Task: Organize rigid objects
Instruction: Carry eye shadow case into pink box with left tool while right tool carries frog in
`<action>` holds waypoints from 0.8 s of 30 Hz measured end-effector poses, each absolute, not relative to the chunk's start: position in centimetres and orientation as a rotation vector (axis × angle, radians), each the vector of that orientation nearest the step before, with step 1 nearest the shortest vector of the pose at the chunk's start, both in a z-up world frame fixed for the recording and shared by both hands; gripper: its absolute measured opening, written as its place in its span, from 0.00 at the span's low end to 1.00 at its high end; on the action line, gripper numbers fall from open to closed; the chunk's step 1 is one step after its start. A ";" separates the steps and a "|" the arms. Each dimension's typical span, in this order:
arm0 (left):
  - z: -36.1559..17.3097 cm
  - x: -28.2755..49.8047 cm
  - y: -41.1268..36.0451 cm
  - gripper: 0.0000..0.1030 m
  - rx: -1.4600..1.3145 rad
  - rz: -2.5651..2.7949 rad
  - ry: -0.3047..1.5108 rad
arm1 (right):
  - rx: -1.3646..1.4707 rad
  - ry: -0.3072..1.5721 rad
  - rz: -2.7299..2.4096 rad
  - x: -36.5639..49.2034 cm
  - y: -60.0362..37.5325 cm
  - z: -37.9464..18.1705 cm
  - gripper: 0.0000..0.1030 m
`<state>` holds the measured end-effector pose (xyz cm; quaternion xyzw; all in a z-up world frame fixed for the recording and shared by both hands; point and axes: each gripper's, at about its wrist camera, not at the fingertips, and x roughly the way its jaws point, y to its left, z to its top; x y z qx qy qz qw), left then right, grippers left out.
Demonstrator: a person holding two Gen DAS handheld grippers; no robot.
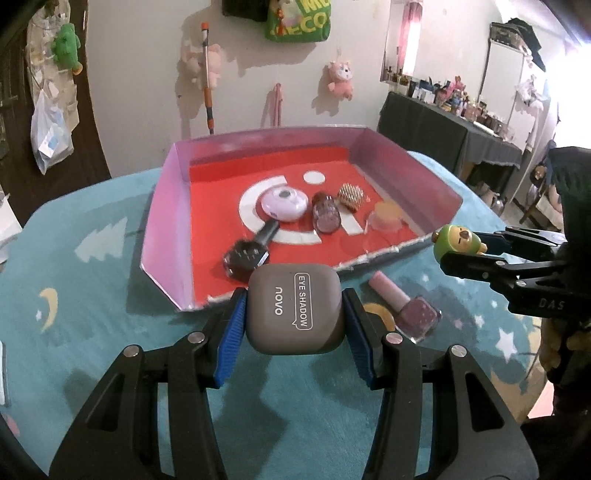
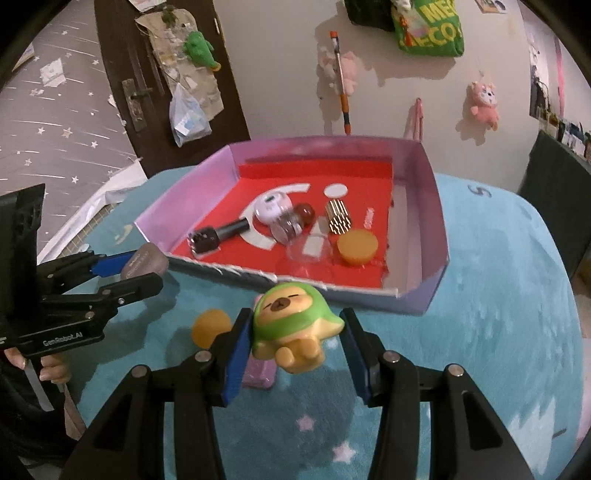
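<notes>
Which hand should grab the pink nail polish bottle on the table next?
Neither yet: the left gripper holds the eyeshadow case, the right gripper a toy. The bottle lies between them; whichever empties first.

We read "EYE SHADOW" and "novo" on the grey compact. The right gripper's body bore "DAS"; the left gripper bore "GenRobot.AI". A green bag on the wall showed only partial letters.
</notes>
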<state>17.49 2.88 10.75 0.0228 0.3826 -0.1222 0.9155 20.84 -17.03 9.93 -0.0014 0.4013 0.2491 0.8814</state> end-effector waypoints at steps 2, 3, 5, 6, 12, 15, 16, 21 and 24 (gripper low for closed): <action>11.5 17.9 3.0 0.47 0.052 -0.252 0.776 | -0.006 0.822 0.529 21.2 -16.9 10.8 0.49; 11.9 18.4 3.1 0.47 0.055 -0.255 0.773 | -0.009 0.817 0.528 21.4 -16.8 11.0 0.49; 12.6 19.8 3.2 0.47 0.062 -0.247 0.776 | -0.020 0.803 0.521 22.4 -16.7 12.0 0.49; 12.9 20.4 3.3 0.47 0.064 -0.250 0.777 | -0.022 0.800 0.518 23.0 -16.7 12.4 0.49; 12.9 26.0 3.1 0.47 0.113 -0.216 0.862 | -0.093 0.839 0.440 28.9 -16.1 13.8 0.49; 12.0 28.5 2.9 0.47 0.144 -0.202 0.915 | -0.165 0.885 0.387 31.9 -15.3 13.4 0.49; 11.7 29.0 2.8 0.47 0.151 -0.196 0.930 | -0.194 0.909 0.376 33.0 -15.0 13.1 0.49; 9.9 31.8 2.8 0.47 0.176 -0.164 1.009 | -0.289 0.987 0.338 35.7 -14.1 11.4 0.49; 8.9 33.0 3.1 0.47 0.168 -0.154 1.055 | -0.327 1.042 0.338 36.9 -13.5 10.4 0.49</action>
